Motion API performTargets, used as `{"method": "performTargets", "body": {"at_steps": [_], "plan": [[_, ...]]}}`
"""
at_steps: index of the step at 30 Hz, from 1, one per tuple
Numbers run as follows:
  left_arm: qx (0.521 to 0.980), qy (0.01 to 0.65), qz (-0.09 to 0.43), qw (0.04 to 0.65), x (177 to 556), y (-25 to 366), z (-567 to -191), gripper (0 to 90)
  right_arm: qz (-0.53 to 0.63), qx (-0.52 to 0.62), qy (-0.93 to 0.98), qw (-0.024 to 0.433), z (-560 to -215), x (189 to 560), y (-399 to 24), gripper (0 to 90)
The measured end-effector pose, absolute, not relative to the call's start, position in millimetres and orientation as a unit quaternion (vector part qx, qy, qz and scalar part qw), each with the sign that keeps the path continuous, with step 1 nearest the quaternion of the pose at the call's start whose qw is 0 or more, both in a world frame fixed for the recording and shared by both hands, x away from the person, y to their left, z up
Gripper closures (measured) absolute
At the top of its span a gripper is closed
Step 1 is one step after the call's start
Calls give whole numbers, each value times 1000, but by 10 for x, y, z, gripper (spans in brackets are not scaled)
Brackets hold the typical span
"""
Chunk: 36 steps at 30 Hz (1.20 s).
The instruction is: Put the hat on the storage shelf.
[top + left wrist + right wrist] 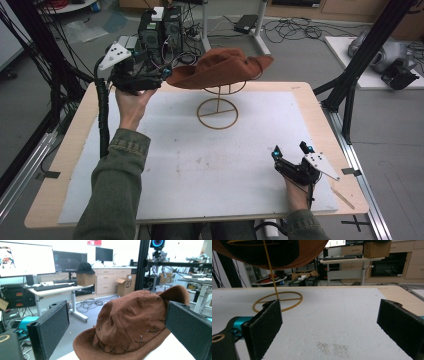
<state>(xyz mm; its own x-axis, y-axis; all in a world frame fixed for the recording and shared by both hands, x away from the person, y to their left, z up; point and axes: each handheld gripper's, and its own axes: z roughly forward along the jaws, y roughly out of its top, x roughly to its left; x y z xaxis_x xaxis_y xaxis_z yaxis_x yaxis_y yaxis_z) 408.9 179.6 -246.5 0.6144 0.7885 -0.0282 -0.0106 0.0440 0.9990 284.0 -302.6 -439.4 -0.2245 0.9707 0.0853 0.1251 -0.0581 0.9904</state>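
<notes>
My left gripper [162, 75], fingers spread, faces the soft brown suede hat [220, 67] on its wire stand [218, 107] (brim offers best hold); right gripper [292, 150] open too.

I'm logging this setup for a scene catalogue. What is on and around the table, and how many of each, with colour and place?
hat: one, brown, sitting on the stand at the far middle of the table, its brim just ahead of the left tool.
hat stand: one, gold wire, ring base on the white mat.
mat: one, white, covering most of the table top.
table: one, pale wood, edges showing around the mat.
left tool: one, black with a grey plate, raised at the hat's brim, jaws open, nothing between them.
right tool: one, black with a grey plate, low over the mat's near right, jaws open and empty.
</notes>
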Motion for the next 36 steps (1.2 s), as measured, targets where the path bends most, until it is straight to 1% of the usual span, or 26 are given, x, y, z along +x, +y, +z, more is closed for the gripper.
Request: {"method": "performTargets", "body": {"at_steps": [8,13,18,24,29,36], "plan": [[595,331,330,654,3831,2106,-2553,58,542,485,566,387,-4396,2840,-3006,53],[585,344,354,644,3592,2263,-2666,58,543,482,566,391,-4395,2846,-3010,53],[571,365,368,637,3316,2427,-2924,58,546,486,563,387,-4392,2845,-3011,53],[553,404,378,623,2977,2602,-3333,58,544,485,562,390,-4384,2844,-2996,53],[536,436,404,599,2755,2629,-3627,58,544,484,563,392,-4380,2836,-2972,53],[515,486,419,568,2543,2650,-3971,58,543,486,556,400,-4381,2814,-2958,52]]}}
